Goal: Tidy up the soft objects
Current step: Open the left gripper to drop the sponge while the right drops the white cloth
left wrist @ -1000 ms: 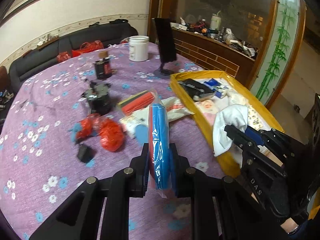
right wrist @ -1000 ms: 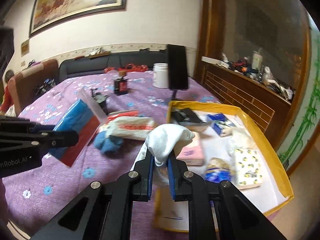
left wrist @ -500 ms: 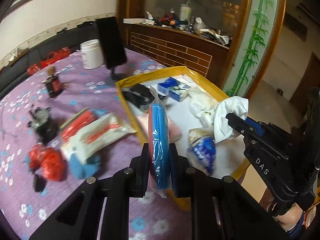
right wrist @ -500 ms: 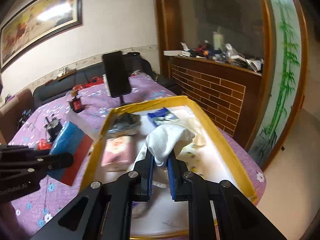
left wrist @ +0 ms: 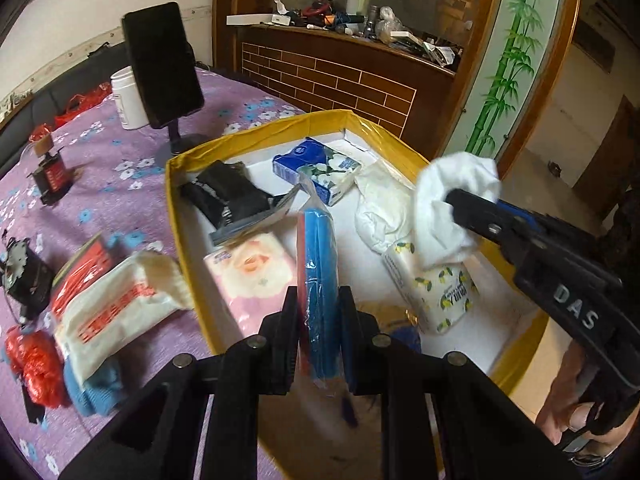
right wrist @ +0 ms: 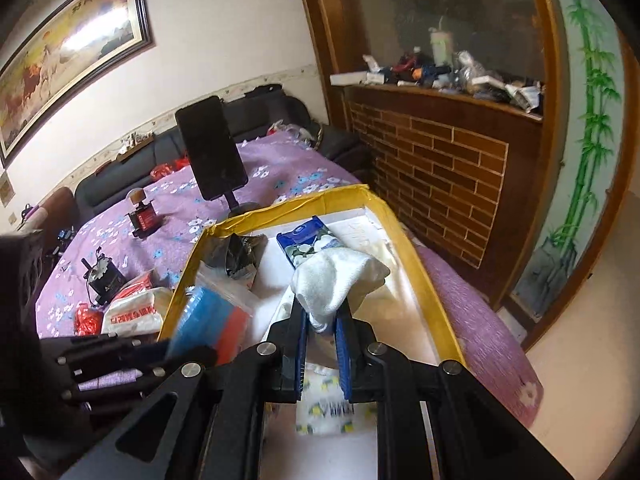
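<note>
Holding bagged blue sponges (left wrist: 318,264) in left tool (left wrist: 319,312), limp white cloth (right wrist: 334,280) in right tool (right wrist: 322,340), over yellow box (left wrist: 176,208) at 12 o'clock; light, squashy, slippery bag, grip mid-body

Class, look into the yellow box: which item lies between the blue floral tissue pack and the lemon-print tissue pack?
A crumpled white plastic bag lies between the blue floral tissue pack and the lemon-print tissue pack, inside the yellow box. The left wrist view shows it.
</note>
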Demonstrator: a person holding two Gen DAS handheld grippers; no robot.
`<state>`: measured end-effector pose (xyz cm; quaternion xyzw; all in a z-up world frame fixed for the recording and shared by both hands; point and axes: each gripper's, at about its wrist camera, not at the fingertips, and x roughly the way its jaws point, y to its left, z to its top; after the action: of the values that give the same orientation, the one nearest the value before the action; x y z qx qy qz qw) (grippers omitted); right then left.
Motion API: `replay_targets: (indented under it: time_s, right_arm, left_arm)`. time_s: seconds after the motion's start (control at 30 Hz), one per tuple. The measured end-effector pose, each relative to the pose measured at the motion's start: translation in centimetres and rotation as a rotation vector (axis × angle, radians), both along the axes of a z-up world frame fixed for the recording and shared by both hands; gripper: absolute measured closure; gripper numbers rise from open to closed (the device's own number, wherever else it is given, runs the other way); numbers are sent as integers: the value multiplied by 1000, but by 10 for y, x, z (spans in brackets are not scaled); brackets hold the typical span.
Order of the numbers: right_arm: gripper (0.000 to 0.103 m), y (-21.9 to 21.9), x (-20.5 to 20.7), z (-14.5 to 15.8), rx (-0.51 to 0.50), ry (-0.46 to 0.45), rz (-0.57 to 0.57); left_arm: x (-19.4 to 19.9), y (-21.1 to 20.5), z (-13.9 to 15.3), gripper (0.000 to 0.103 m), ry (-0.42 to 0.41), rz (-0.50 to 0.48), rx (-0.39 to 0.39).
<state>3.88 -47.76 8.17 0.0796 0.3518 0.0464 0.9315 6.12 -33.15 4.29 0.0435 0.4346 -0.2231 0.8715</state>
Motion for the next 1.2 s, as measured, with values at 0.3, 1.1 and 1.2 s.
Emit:
replay_targets:
  time_s: [0.3, 1.1, 1.2]
  right_arm:
    - [89, 3, 33, -17, -13, 90, 10]
    - [78, 4, 22, -3, -30, 63, -11]
    - [78, 5, 19, -1, -27, 59, -13]
  left_arm:
    - [6, -10, -4, 85, -8, -15, -12]
    - [-10, -8, 6, 62, -30, -28, -34]
    - [-14, -6, 8, 62, -34, -31, -37]
